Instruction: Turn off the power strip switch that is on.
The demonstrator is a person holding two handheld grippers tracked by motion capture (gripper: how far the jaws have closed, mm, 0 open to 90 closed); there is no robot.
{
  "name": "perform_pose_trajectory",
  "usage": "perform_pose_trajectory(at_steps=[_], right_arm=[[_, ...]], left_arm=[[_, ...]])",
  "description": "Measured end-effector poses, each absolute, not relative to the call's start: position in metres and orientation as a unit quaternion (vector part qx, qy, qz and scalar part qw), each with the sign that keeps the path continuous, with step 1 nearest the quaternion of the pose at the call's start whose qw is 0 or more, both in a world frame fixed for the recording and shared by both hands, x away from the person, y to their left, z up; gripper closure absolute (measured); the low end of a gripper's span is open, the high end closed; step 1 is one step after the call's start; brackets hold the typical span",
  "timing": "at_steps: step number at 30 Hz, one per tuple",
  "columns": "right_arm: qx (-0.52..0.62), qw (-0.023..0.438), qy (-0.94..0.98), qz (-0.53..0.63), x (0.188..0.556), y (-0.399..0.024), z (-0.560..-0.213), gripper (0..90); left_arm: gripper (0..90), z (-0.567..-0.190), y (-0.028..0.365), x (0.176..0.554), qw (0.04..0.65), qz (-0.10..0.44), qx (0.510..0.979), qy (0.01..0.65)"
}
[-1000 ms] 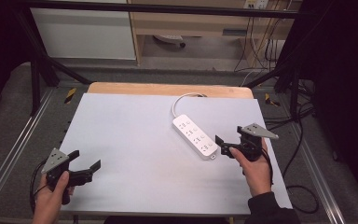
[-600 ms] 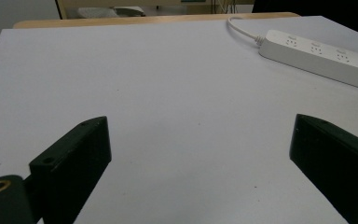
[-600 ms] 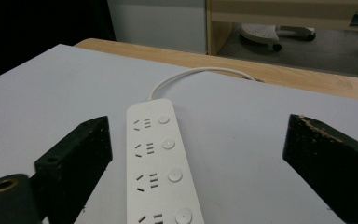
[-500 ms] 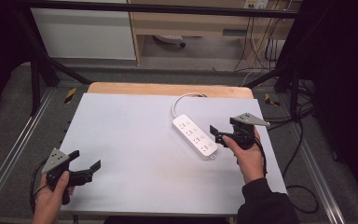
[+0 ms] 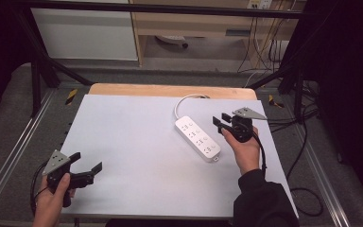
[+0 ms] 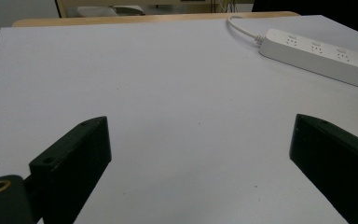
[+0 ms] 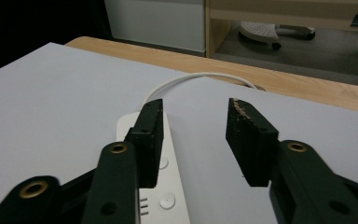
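two claws show over the white surface (image 5: pixel 137 142). the left claw (image 5: pixel 86 166) sits at the near left corner, jaws spread wide and holding nothing. the right claw (image 5: pixel 222 120) hovers just right of the white power strip (image 5: pixel 197 138), jaws partly apart and empty. the strip lies right of centre, its cord (image 5: pixel 182 101) curling toward the far edge.

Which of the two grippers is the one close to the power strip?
The right gripper, beside the white power strip at its cable end. The left gripper sits at the table's near left corner, far from it.
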State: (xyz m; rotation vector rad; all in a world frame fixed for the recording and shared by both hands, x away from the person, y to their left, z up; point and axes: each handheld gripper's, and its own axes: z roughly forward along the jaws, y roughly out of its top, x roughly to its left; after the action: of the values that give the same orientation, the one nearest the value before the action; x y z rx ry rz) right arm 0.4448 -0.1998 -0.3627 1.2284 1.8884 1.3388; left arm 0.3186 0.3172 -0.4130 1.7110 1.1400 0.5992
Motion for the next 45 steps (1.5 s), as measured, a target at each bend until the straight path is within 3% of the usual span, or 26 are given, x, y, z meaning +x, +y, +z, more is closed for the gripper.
perform_pose_trajectory(at_steps=[9, 18, 45], right_arm=[[0.450, 0.249, 0.694, 0.504, 0.460, -0.194, -0.368, 81.1], [0.449, 0.249, 0.693, 0.506, 0.472, -0.185, -0.373, 89.9], [0.468, 0.228, 0.695, 0.495, 0.489, -0.166, -0.397, 90.0]], left_arm=[[5.2, -0.413, 0.317, 0.319, 0.481, 0.246, 0.700, 0.468], [5.2, -0.413, 0.318, 0.319, 0.479, 0.246, 0.700, 0.469], [5.2, -0.413, 0.318, 0.320, 0.480, 0.245, 0.700, 0.469]])
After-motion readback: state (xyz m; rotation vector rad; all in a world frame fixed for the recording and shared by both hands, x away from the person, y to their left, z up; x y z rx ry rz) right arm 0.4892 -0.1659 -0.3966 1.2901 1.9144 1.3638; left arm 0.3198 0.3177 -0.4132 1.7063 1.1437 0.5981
